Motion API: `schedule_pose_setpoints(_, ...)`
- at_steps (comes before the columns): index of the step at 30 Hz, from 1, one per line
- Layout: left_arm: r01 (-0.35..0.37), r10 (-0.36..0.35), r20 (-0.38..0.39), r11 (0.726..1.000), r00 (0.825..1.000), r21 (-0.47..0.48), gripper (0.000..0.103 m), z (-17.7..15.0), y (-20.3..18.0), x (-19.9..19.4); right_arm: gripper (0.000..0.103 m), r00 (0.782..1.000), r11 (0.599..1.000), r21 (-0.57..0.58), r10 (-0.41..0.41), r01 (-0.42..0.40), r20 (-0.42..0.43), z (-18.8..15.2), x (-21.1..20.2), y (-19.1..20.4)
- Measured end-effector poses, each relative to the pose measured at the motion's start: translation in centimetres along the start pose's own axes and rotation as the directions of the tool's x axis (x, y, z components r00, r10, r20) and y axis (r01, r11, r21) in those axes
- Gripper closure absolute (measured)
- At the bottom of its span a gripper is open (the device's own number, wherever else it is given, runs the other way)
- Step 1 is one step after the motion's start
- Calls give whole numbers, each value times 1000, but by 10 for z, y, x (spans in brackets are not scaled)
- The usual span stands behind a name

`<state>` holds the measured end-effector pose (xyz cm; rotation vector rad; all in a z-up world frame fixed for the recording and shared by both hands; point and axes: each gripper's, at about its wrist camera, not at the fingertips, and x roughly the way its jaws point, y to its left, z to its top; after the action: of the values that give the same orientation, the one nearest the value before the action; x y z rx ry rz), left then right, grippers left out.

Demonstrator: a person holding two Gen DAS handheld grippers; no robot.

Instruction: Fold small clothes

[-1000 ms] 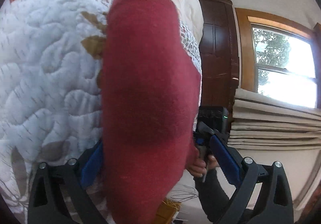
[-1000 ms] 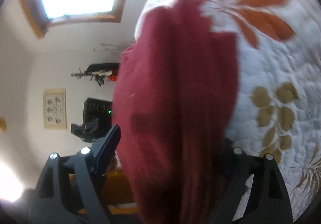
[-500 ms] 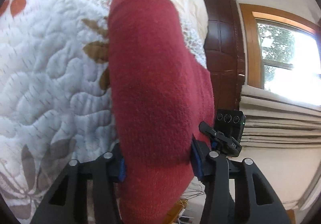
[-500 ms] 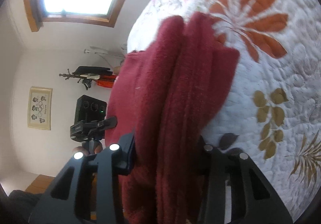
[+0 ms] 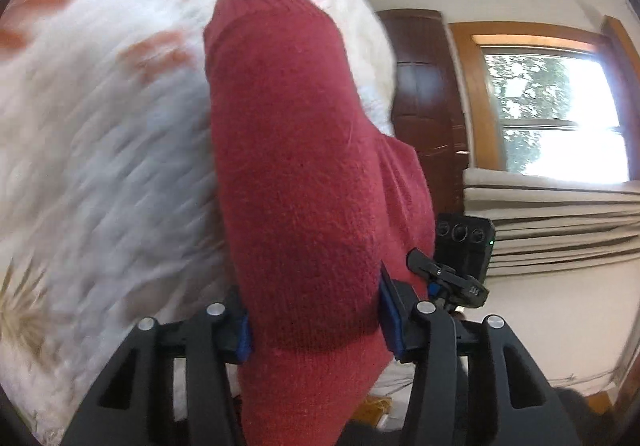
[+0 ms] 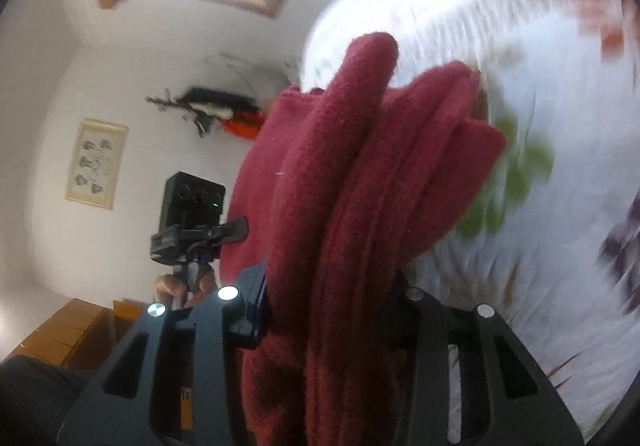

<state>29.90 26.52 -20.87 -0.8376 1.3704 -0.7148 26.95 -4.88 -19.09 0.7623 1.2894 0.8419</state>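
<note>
A dark red knitted garment [image 5: 296,182] fills the middle of the left wrist view, bunched in thick folds. My left gripper [image 5: 314,320] is shut on it, its blue pads pressed against both sides of the fabric. In the right wrist view the same red garment [image 6: 360,186] stands up in several folded layers, and my right gripper [image 6: 332,310] is shut on that bundle. Both grippers hold the garment lifted over the white floral quilt [image 5: 92,150]. Each view shows the other gripper [image 5: 460,250] [image 6: 192,218] just beyond the cloth.
The quilt [image 6: 540,166] covers a bed and is blurred by motion. A dark wooden door [image 5: 424,106] and a bright window [image 5: 556,118] lie to the right in the left wrist view. A framed picture [image 6: 96,164] hangs on the white wall.
Both grippers went from open around the red garment to shut on it. Since then they have swung with it; the quilt behind is now blurred.
</note>
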Motion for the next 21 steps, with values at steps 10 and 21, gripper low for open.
schedule_pose_setpoints(10, -10, 23, 101, 991, 995, -135, 18, -44, 69, -6, 44, 981, 984, 16, -178, 178, 78, -20, -26, 9)
schedule_pose_setpoints(21, -46, 4, 150, 959, 989, 281, 11, -89, -27, -32, 95, 939, 926, -160, -333, 342, 82, 53, -1, 3)
